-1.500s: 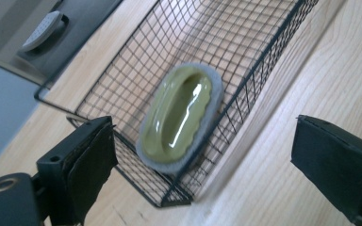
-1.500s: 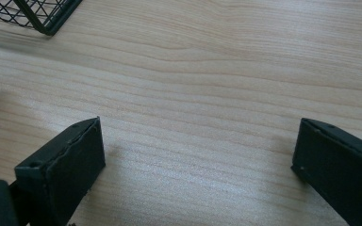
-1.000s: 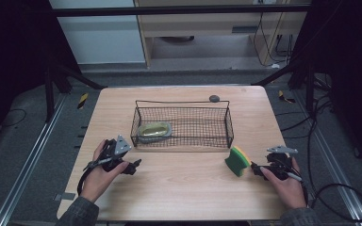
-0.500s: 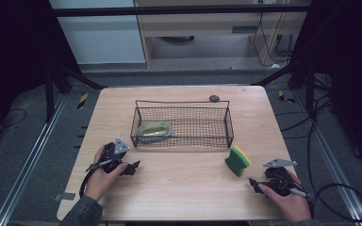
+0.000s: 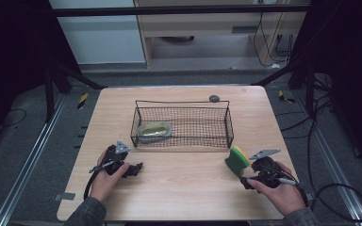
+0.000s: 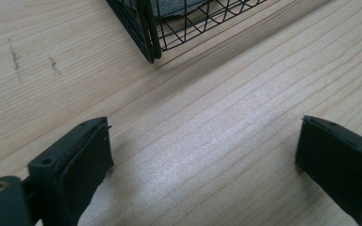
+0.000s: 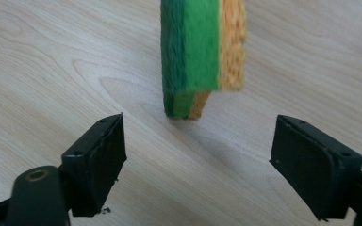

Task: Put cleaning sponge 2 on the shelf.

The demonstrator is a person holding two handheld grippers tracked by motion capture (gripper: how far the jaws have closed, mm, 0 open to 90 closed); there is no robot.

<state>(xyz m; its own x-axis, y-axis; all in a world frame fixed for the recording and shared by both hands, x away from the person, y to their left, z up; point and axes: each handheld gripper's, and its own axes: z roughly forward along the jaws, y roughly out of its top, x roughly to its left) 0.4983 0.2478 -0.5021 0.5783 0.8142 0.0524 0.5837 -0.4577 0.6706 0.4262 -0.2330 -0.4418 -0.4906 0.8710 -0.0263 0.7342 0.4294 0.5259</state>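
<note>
A green and yellow sponge [image 5: 238,160] stands on its edge on the wooden table [image 5: 184,188], right of centre. My right gripper [image 5: 246,179] sits just behind it on the near side. In the right gripper view the sponge [image 7: 200,56] rises a short way ahead of the right gripper [image 7: 198,160], whose jaws stand wide apart and hold nothing. My left gripper [image 5: 135,168] rests low over the table near the front left corner of a black wire basket [image 5: 181,123]. The left gripper [image 6: 202,155] is open over bare wood, with the basket corner [image 6: 151,28] ahead.
Inside the basket, at its left end, lies a grey dish with something yellow-green [image 5: 154,129] in it. A small dark object [image 5: 214,98] sits on the table behind the basket. The table's near edge is close behind both hands.
The right gripper dropped back toward the near edge, then came forward and left again toward the sponge. Sponge, basket and left gripper have hardly moved.
</note>
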